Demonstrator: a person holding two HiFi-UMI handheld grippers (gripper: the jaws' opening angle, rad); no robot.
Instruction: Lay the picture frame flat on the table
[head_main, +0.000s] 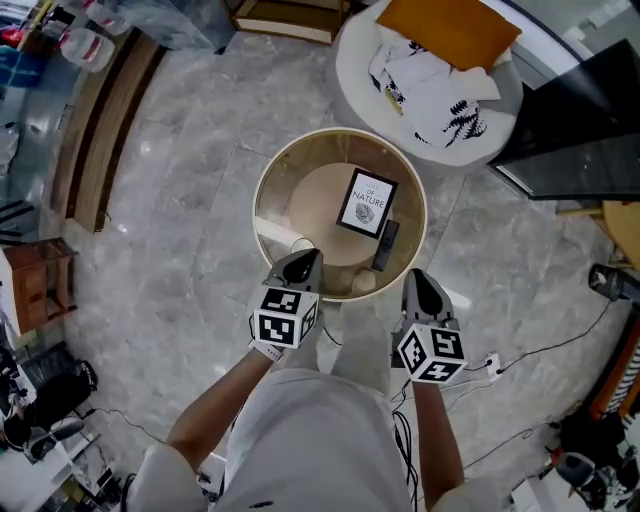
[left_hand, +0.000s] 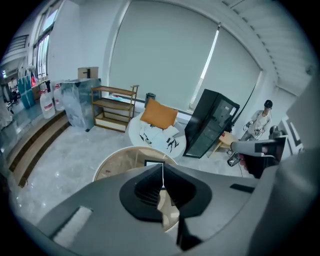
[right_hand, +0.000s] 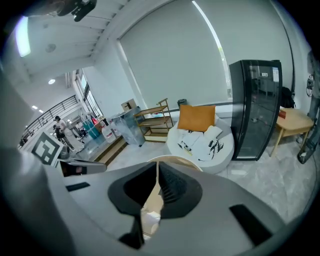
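The black-framed picture frame (head_main: 366, 203) with a white print lies flat, face up, on the round wooden table (head_main: 270, 180); a strip of it (left_hand: 154, 163) peeks above the jaws in the left gripper view. My left gripper (head_main: 300, 258) hangs high over the table's near rim, its jaws shut with nothing between them (left_hand: 162, 172). My right gripper (head_main: 420, 282) is raised beside it over the near right rim; its jaws (right_hand: 157, 172) are shut and empty too. Neither touches the frame.
A black remote-like bar (head_main: 385, 246) lies next to the frame, with small white items (head_main: 302, 245) near the front rim. A white round seat with an orange cushion (head_main: 445, 35) stands beyond the table, a black cabinet (head_main: 580, 120) to the right, and cables (head_main: 520, 355) on the floor.
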